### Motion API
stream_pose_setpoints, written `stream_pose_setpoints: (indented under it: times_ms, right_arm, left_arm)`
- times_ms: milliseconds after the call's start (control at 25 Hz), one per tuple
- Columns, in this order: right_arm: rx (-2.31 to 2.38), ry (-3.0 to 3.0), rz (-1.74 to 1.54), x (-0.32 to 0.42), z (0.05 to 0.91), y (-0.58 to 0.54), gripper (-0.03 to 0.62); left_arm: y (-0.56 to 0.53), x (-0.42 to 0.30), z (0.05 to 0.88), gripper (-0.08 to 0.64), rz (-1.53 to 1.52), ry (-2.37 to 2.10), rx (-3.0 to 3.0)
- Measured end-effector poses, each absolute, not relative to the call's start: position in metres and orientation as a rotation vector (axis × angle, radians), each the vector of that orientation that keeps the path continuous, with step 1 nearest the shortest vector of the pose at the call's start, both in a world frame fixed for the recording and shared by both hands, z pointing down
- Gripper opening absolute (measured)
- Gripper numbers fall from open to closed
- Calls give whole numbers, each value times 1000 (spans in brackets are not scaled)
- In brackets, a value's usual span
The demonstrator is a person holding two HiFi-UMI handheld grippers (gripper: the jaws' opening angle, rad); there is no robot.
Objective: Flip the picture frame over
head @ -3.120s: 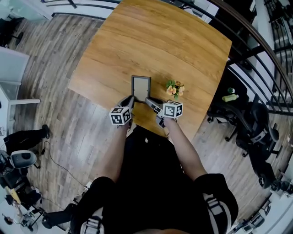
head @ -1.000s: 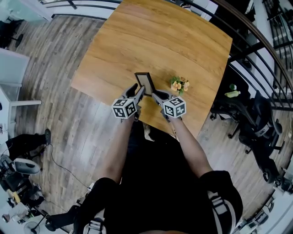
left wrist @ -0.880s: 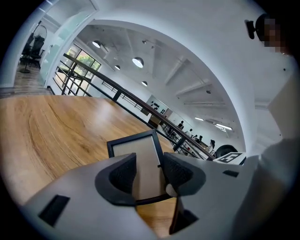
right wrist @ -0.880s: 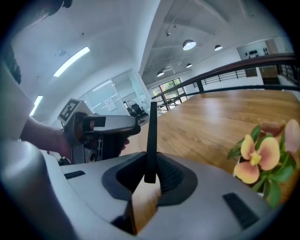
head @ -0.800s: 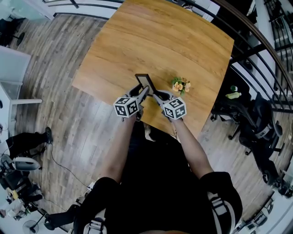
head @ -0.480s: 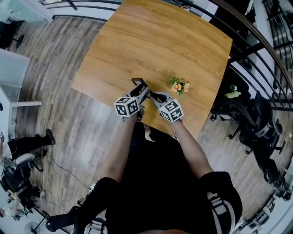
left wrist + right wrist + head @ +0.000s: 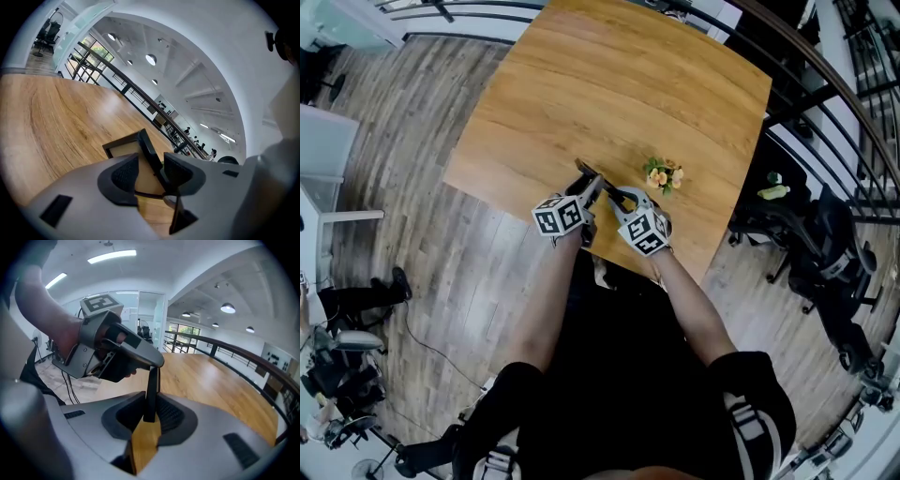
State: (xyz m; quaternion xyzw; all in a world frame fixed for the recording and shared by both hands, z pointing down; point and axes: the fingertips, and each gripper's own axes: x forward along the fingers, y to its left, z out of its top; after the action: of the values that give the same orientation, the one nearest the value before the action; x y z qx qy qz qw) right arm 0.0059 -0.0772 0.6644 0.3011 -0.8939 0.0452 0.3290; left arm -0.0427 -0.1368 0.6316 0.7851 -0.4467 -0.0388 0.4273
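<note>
A black picture frame (image 7: 586, 170) is held above the wooden table (image 7: 628, 84) near its front edge, seen edge-on from the head view. My left gripper (image 7: 592, 186) is shut on one side of the frame (image 7: 144, 142); its beige panel shows beside the left jaw. My right gripper (image 7: 615, 198) is shut on the opposite side, and the frame (image 7: 151, 385) stands as a dark upright bar between its pads. The right jaws have just eased open slightly, with the frame still between them. In the right gripper view the left gripper (image 7: 154, 363) reaches over the frame's far end.
A small bunch of orange and yellow flowers (image 7: 661, 175) lies on the table just right of the grippers. Black office chairs (image 7: 825, 253) and a curved railing (image 7: 825, 94) stand to the right. The person stands at the table's front edge.
The frame lay flat on the table, then both grippers lifted it and turned it on edge. Over the last second the right gripper rolled, and the frame now shows edge-on.
</note>
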Motion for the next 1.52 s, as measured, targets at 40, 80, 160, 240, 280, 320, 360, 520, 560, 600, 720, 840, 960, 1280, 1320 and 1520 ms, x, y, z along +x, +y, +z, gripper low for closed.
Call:
stream_pose_setpoints:
  times_ms: [40, 80, 160, 240, 280, 320, 360, 520, 560, 600, 720, 840, 960, 1280, 1320, 1520]
  right_arm:
    - [788, -2332, 90, 6, 663, -77, 84]
    - [785, -2323, 59, 6, 662, -78, 88]
    - [784, -2293, -10, 5, 661, -79, 90]
    - [788, -2261, -81, 4, 659, -81, 91]
    - [791, -2246, -112, 4, 659, -81, 91]
    - [795, -2232, -139, 4, 659, -81, 91]
    - [797, -2221, -159, 5, 659, -81, 91]
    - [797, -2186, -225, 5, 660, -82, 91]
    - [794, -2181, -232, 5, 661, -82, 91]
    - [792, -2179, -235, 5, 661, -82, 91]
    - [790, -2178, -239, 5, 662, -82, 91]
    - [785, -2191, -220, 3, 664, -81, 94]
    - [787, -2218, -190, 0, 665, -81, 103]
    - [724, -2284, -120, -15, 673, -69, 133]
    - [713, -2297, -106, -16, 673, -68, 141]
    - [703, -2370, -9, -14, 667, -68, 149]
  left_arm:
    - [-138, -42, 632, 184, -97, -1118, 1954]
    - [-139, -43, 633, 184, -96, -1121, 1947]
    - [-142, -46, 635, 181, -97, -1125, 1926]
    - [-144, -47, 636, 181, -120, -1122, 1895]
    - [-145, -47, 637, 179, -137, -1117, 1880]
    - [-145, -47, 638, 179, -146, -1117, 1867]
    - [-146, -47, 640, 179, -148, -1121, 1854]
    - [-148, -45, 645, 178, -173, -1114, 1779]
    - [-149, -45, 646, 175, -180, -1111, 1762]
    - [-149, -45, 647, 169, -183, -1109, 1750]
    - [-149, -46, 649, 158, -196, -1098, 1719]
    - [-148, -49, 650, 146, -207, -1092, 1695]
    - [-150, -50, 648, 137, -193, -1093, 1704]
    - [-148, -55, 644, 104, -174, -1092, 1756]
    - [-148, -57, 643, 100, -168, -1096, 1766]
    - [-146, -67, 644, 94, -145, -1105, 1792]
